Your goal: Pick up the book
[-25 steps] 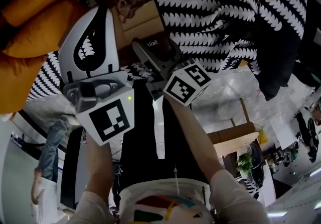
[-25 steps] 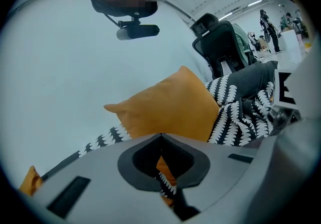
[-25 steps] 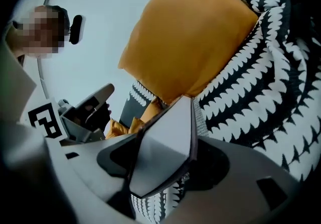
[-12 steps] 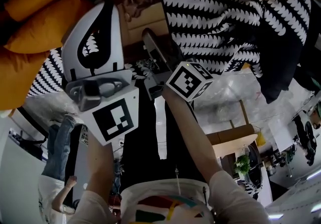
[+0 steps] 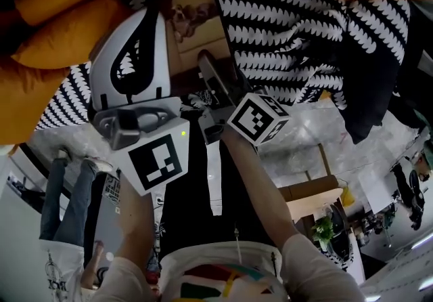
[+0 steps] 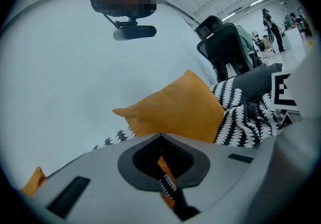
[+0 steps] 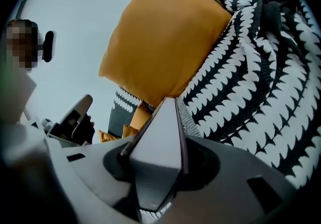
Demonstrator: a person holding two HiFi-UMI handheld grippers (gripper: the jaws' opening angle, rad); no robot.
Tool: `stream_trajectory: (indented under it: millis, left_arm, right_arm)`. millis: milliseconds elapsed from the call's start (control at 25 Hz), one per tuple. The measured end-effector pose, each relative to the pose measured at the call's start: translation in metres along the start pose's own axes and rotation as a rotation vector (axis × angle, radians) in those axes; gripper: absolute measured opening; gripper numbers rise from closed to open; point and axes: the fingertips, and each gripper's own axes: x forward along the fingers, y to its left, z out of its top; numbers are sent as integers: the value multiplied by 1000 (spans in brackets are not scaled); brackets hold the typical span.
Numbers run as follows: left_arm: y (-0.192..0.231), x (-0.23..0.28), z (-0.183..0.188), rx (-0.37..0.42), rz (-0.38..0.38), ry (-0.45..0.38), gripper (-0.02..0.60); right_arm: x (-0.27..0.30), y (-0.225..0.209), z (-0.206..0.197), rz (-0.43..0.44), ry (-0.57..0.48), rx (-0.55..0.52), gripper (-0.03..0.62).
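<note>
We have the book (image 7: 159, 132) clamped in the right gripper (image 7: 158, 165), a jaw pressed on each cover and the pale page edge turned toward that gripper's camera. In the head view the book (image 5: 193, 26), brown-covered, stands out from the right gripper (image 5: 213, 77) against the black-and-white patterned fabric (image 5: 291, 30) (we cannot tell whether it touches the cloth). The left gripper (image 5: 149, 15) sits just beside the book, on its left. Its own view shows the left gripper (image 6: 160, 138) with jaws brought together and nothing between them. Only a sliver of orange and patterned cloth shows through the gap lower down. An orange cushion (image 7: 160, 37) lies against the patterned fabric (image 7: 251, 77), beyond the book.
</note>
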Motion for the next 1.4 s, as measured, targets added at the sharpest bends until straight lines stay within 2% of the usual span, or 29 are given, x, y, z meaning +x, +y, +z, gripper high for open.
stream_trajectory:
  millis: [120, 400, 520, 680, 800, 960, 1120, 1200, 1280, 1400]
  left_arm:
    - [3, -3, 12, 4, 12, -13, 5]
    - [18, -20, 50, 10, 34, -52, 5]
    - [32, -32, 74, 0, 55, -57, 5]
    - [68, -46, 123, -49, 120, -100, 5]
    - [88, -70, 172, -64, 130, -121, 5]
    - [123, -98, 253, 4, 156, -216, 5]
    - [138, -143, 301, -3, 183, -267, 5]
    - [146, -153, 324, 28, 198, -307, 5]
    - [158, -157, 351, 93, 221, -360, 5]
    - [170, -171, 378, 133, 252, -425, 5]
  right_arm:
    - [-10, 5, 7, 1, -14, -10, 164]
    - [-31, 38, 20, -37, 2, -204, 153]
    - [-49, 64, 35, -39, -19, -230, 152]
    - [-79, 121, 74, -5, -92, -279, 152]
    - [-119, 168, 99, -4, -157, -307, 152]
    - [-162, 251, 139, 73, -259, -386, 152]
    - [-219, 322, 154, 119, -328, -535, 152]
    - [-240, 351, 168, 154, -382, -594, 152]
    - [-256, 375, 182, 191, -432, -642, 152]
    - [-277, 394, 181, 214, -468, -688, 153]
